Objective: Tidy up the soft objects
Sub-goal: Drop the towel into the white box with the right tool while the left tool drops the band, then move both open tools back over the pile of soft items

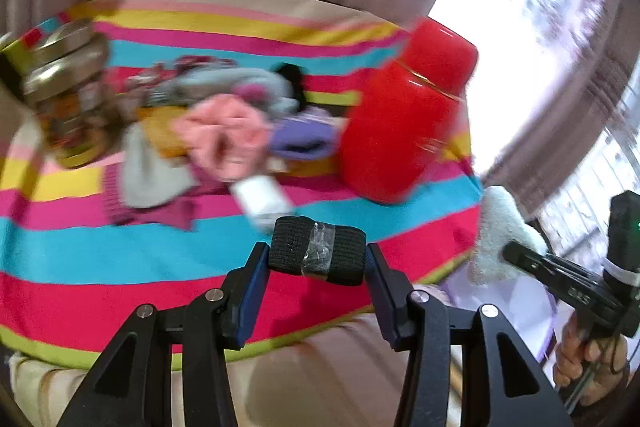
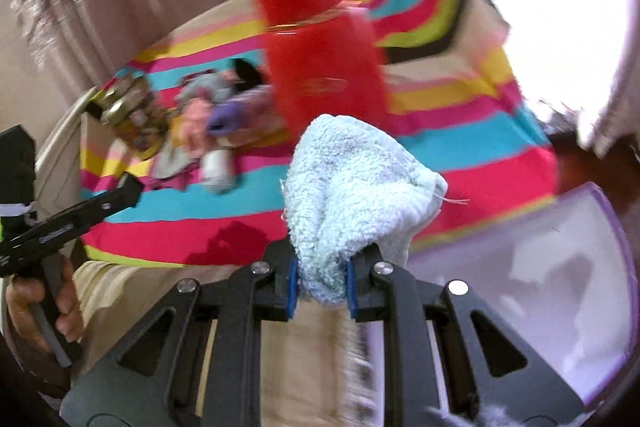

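While both our hands are loaded, we read the scene from left to right like this:

Jar: a glass jar with a metal lid (image 1: 66, 95) stands at the far left of the striped cloth (image 1: 120, 251), blurred.

Soft heap: a pile of small garments (image 1: 224, 131), pink, grey, purple and mustard, lies mid-cloth, beyond our left gripper; a white tube-like item (image 1: 264, 201) lies at its near edge.

Left gripper: our left gripper (image 1: 316, 259) pinches a black rolled band (image 1: 316, 253) taped at its middle. The roll's long axis runs crosswise, from one pad to the other.

Red container: a tall red lidded container (image 1: 404, 123) stands right of the heap, between it and the cloth's right edge.

Right gripper: our right gripper (image 2: 320, 283) is clamped on a pale blue terry cloth (image 2: 352, 187), which bulges upward out of the jaws.

Lilac bin: a lilac-rimmed bin (image 2: 616, 227) sits low at the right, off the cloth's edge, just beside our right gripper and farther from our left.

Turning relation: we judge the bin to be the likely drop spot; it lies right of and below the towel, so the right hand is nearer.

Obstacles: the red container stands beyond the towel, not between it and the bin; for the left hand, the right gripper lies in the path.
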`<action>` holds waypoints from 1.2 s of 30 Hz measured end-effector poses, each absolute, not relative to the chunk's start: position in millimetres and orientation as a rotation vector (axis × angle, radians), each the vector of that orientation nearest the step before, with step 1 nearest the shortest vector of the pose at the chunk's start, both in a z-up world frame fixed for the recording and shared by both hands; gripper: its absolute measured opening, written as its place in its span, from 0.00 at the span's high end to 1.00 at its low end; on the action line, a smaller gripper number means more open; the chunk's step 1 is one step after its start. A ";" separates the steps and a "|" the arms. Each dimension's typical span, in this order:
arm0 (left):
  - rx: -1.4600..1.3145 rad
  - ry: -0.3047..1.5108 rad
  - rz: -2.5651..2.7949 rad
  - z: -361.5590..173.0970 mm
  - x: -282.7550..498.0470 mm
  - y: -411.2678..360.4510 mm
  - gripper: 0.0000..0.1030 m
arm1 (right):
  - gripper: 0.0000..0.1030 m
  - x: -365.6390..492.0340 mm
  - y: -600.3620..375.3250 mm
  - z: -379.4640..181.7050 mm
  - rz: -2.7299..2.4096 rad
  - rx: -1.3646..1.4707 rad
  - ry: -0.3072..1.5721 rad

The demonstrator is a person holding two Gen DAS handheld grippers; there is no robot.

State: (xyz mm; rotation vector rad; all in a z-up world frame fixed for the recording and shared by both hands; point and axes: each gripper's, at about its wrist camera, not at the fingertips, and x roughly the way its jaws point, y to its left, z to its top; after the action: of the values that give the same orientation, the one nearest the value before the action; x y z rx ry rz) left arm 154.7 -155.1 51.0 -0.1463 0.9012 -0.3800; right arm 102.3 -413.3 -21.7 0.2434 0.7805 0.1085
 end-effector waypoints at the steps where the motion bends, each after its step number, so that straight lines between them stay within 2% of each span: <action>1: -0.138 0.904 -0.404 51.9 153.7 -165.9 0.53 | 0.79 99.1 -424.1 -24.7 0.084 0.252 0.788; 11: -0.017 0.960 -0.664 49.0 135.2 -284.9 0.53 | 0.79 77.5 -498.2 -47.9 -0.109 0.296 0.866; 16: 0.017 0.999 -0.780 43.4 122.2 -330.2 0.50 | 0.72 69.6 -515.7 -48.5 -0.171 0.293 0.867; 19: 0.036 1.015 -0.828 42.0 116.8 -349.3 0.41 | 0.60 67.6 -522.4 -49.1 -0.193 0.293 0.873; 21: 0.050 1.012 -0.832 42.1 114.3 -354.5 0.32 | 0.46 66.3 -523.9 -49.2 -0.210 0.280 0.874; 24: 0.036 1.017 -0.809 41.1 115.0 -351.2 0.32 | 0.32 62.7 -520.9 -45.6 -0.216 0.254 0.854; 28: 0.001 0.985 -0.765 40.4 120.7 -334.8 0.32 | 0.25 65.8 -511.2 -40.4 -0.207 0.208 0.828; 30: 0.013 0.961 -0.745 39.8 123.0 -327.7 0.32 | 0.17 66.0 -502.3 -35.6 -0.203 0.182 0.807; 33: -0.003 0.955 -0.715 39.5 128.8 -311.7 0.32 | 0.10 65.6 -489.6 -28.7 -0.190 0.170 0.763; 36: -0.033 0.964 -0.672 38.1 136.0 -289.1 0.32 | 0.08 68.0 -471.4 -24.7 -0.156 0.143 0.717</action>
State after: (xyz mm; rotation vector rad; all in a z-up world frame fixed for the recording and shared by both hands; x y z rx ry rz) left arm 136.0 -289.2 38.1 -0.0334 0.9643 -0.6715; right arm 68.0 -471.4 -24.7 0.1427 0.7172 -0.1559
